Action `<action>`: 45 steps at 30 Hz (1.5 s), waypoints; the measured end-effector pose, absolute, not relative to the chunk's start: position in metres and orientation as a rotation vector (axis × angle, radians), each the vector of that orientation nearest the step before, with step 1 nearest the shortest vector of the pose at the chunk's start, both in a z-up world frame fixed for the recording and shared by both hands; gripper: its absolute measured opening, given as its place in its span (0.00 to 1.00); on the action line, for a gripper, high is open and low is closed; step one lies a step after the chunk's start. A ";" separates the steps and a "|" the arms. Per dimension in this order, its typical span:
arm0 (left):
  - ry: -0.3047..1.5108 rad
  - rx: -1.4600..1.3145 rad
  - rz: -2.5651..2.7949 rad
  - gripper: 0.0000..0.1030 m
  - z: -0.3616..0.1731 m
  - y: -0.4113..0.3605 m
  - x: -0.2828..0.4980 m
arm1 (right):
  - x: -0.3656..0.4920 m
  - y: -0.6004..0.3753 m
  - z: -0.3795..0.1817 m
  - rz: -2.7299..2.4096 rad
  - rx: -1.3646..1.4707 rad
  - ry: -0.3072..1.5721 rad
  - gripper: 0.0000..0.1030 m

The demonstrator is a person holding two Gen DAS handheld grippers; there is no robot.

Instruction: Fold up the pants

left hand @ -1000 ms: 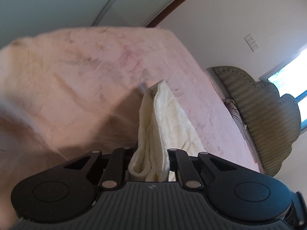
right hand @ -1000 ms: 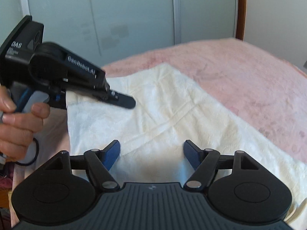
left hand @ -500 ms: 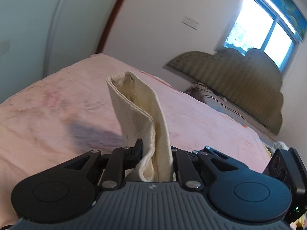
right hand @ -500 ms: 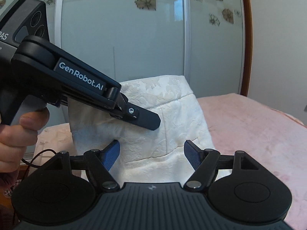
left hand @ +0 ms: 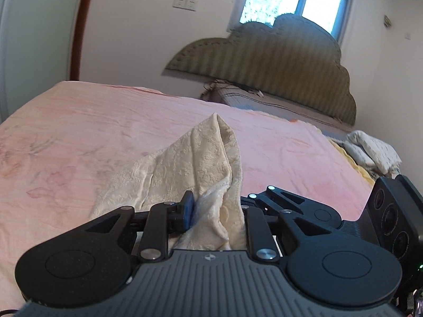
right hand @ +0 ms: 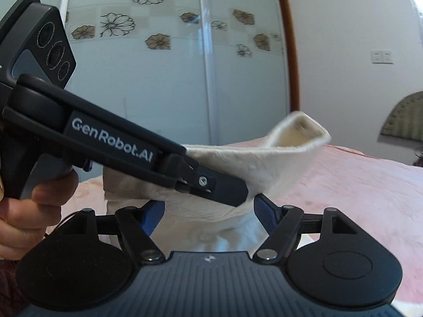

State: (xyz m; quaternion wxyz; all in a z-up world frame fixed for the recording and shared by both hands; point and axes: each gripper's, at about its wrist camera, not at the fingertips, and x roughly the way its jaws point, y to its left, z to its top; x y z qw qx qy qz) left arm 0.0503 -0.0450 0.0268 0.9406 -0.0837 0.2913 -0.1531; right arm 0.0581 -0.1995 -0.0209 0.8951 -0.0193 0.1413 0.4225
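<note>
Left gripper [left hand: 215, 211]: clamped on a bunched edge of the cream pants [left hand: 201, 163], lifted above the pink bedspread [left hand: 79, 132] with the far part draping down onto it. Risk from here: thick gathered layers slipping out of the pinch on a quick swing, dropping the fold crooked. Right gripper [right hand: 208, 218]: fingers spread wide, fabric lying between them but not gripped; possibly brushing the cloth, hard to tell at this angle. A late closure there leaves one corner sagging and the edges misaligned. Pants: pale, embossed floral weave, soft and limp, free hem curling open like a tube, blurred at the tip.
</note>
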 end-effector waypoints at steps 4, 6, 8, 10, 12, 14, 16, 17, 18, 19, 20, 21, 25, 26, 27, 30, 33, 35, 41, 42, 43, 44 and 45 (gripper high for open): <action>0.616 -0.157 -0.348 0.23 0.016 -0.067 0.050 | 0.054 -0.220 -0.022 0.842 -0.029 0.306 0.73; 0.625 -0.141 -0.355 0.24 0.011 -0.079 0.049 | 0.052 -0.230 -0.026 0.822 -0.024 0.317 0.73; 0.633 -0.122 -0.364 0.25 0.005 -0.087 0.047 | 0.051 -0.236 -0.027 0.800 -0.030 0.327 0.73; 0.638 -0.104 -0.374 0.26 0.002 -0.096 0.049 | 0.049 -0.244 -0.028 0.778 -0.038 0.337 0.73; 0.636 -0.088 -0.386 0.26 0.000 -0.105 0.046 | 0.046 -0.251 -0.030 0.765 -0.037 0.345 0.73; 0.628 -0.074 -0.398 0.26 -0.001 -0.111 0.043 | 0.046 -0.255 -0.031 0.753 -0.030 0.347 0.73; 0.616 -0.060 -0.412 0.26 0.000 -0.117 0.039 | 0.046 -0.258 -0.030 0.745 -0.024 0.344 0.73; 0.610 -0.055 -0.420 0.27 0.001 -0.119 0.036 | 0.045 -0.260 -0.029 0.739 -0.023 0.342 0.73; 0.605 -0.052 -0.428 0.27 0.002 -0.121 0.035 | 0.043 -0.264 -0.029 0.734 -0.023 0.337 0.73; 0.600 -0.047 -0.439 0.27 0.003 -0.124 0.032 | 0.040 -0.267 -0.029 0.728 -0.026 0.332 0.73; 0.596 -0.042 -0.449 0.27 0.005 -0.129 0.032 | 0.039 -0.269 -0.028 0.723 -0.028 0.329 0.73; 0.593 -0.038 -0.458 0.27 0.005 -0.132 0.030 | 0.038 -0.272 -0.026 0.717 -0.030 0.327 0.73; 0.588 -0.022 -0.501 0.27 0.005 -0.152 0.026 | 0.033 -0.284 -0.024 0.685 -0.034 0.322 0.73; 0.592 -0.018 -0.511 0.27 0.003 -0.156 0.026 | 0.032 -0.287 -0.024 0.676 -0.033 0.325 0.73; 0.599 -0.017 -0.521 0.27 0.001 -0.161 0.025 | 0.031 -0.291 -0.025 0.667 -0.031 0.330 0.73; 0.610 0.000 -0.542 0.28 -0.005 -0.173 0.022 | 0.029 -0.298 -0.027 0.640 -0.029 0.349 0.73; 0.618 0.020 -0.555 0.30 -0.010 -0.183 0.020 | 0.027 -0.302 -0.029 0.623 -0.032 0.371 0.73; 0.628 0.025 -0.563 0.31 -0.013 -0.187 0.020 | 0.026 -0.305 -0.031 0.612 -0.029 0.379 0.73; 0.641 0.039 -0.578 0.31 -0.018 -0.194 0.022 | 0.024 -0.314 -0.040 0.593 -0.009 0.393 0.73; 0.642 0.044 -0.579 0.31 -0.019 -0.194 0.023 | 0.024 -0.315 -0.042 0.591 -0.008 0.395 0.73; 0.644 0.046 -0.580 0.31 -0.020 -0.193 0.024 | 0.024 -0.316 -0.043 0.589 -0.008 0.397 0.73; 0.649 0.044 -0.581 0.31 -0.021 -0.192 0.025 | 0.024 -0.317 -0.045 0.587 -0.006 0.400 0.73; 0.654 0.039 -0.582 0.31 -0.022 -0.192 0.026 | 0.025 -0.317 -0.046 0.586 -0.003 0.404 0.73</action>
